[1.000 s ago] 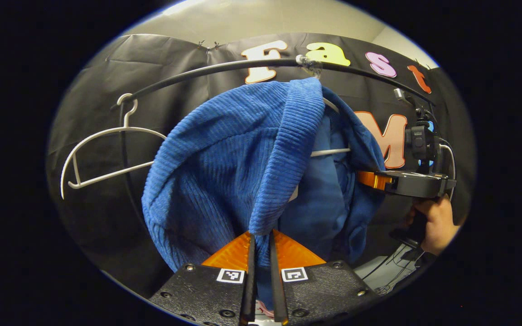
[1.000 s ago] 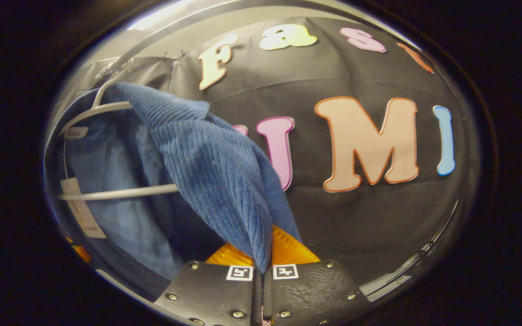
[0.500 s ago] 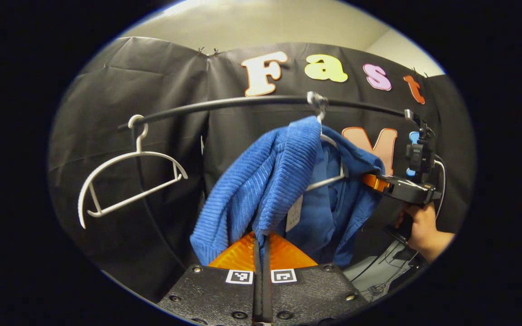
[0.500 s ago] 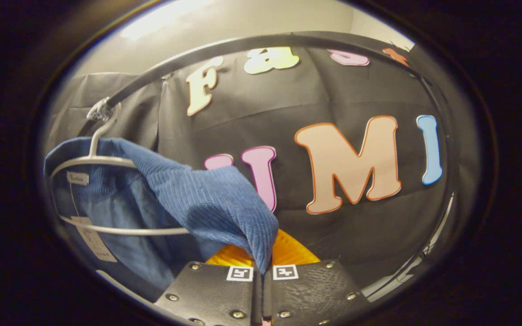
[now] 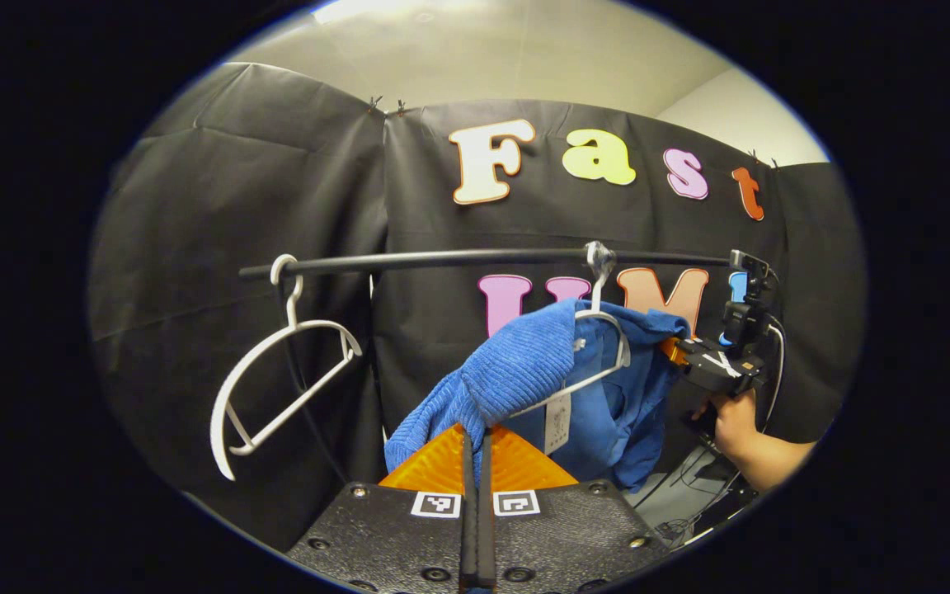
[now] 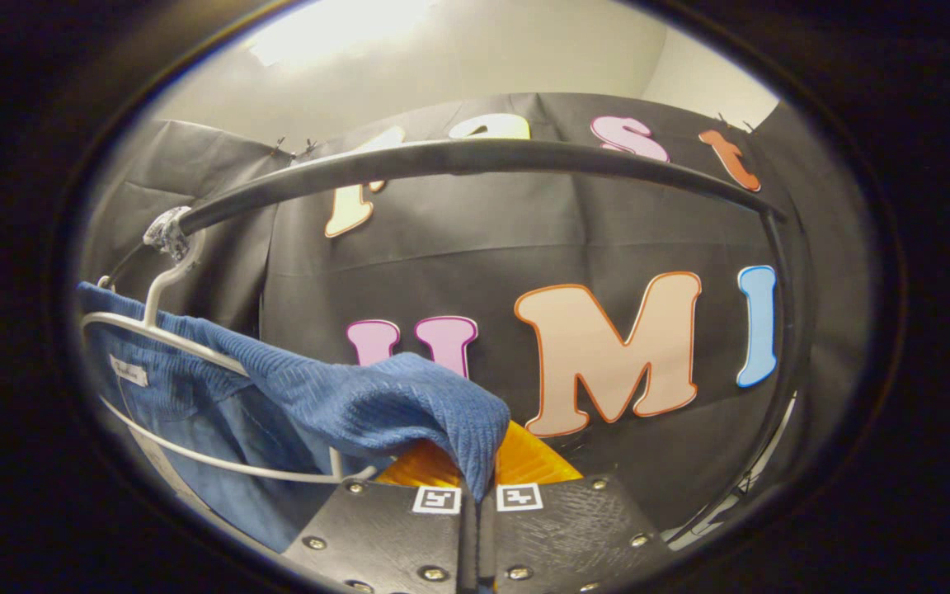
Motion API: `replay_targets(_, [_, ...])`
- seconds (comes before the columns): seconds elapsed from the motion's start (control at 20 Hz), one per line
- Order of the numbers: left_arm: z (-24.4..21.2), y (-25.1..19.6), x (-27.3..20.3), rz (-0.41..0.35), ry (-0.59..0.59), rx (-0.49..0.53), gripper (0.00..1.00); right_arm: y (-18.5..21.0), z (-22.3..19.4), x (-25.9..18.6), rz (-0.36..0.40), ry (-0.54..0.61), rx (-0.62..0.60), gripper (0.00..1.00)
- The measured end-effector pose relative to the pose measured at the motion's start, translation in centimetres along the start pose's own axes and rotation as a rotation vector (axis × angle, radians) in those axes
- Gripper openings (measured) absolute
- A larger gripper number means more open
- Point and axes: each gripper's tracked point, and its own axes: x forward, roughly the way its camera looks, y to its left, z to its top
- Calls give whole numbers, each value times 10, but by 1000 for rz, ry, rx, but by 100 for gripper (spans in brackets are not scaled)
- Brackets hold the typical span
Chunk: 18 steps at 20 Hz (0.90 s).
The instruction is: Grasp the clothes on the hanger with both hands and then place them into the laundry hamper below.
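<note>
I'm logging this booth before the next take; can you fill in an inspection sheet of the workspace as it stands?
Surface: nothing seen; no table in either view.
Job's things: blue garment draped over a white hanger hooked on the black rail; laundry hamper not seen.
Clutter: an empty white hanger on the rail's left end.
Grippers: left hand-held gripper shut on the garment's edge; right hand-held gripper shut on its other side, a hand holding it.
Cables: loose wires low on the right.
Surroundings: black cloth wall, pale ceiling.
</note>
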Motion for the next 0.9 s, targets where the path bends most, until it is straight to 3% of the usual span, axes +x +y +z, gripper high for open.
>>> replay_targets(0.2, [25,10,4,-3,-89,124,0,-4,-1,10,-16,-13,-8,1])
replay_targets(0.65, [8,38,51,5,-38,101,0,-3,-12,39,-26,-11,40,1])
replay_targets(0.9, [-5,24,76,-36,-36,65,0,-12,-21,47,-54,2,40,2])
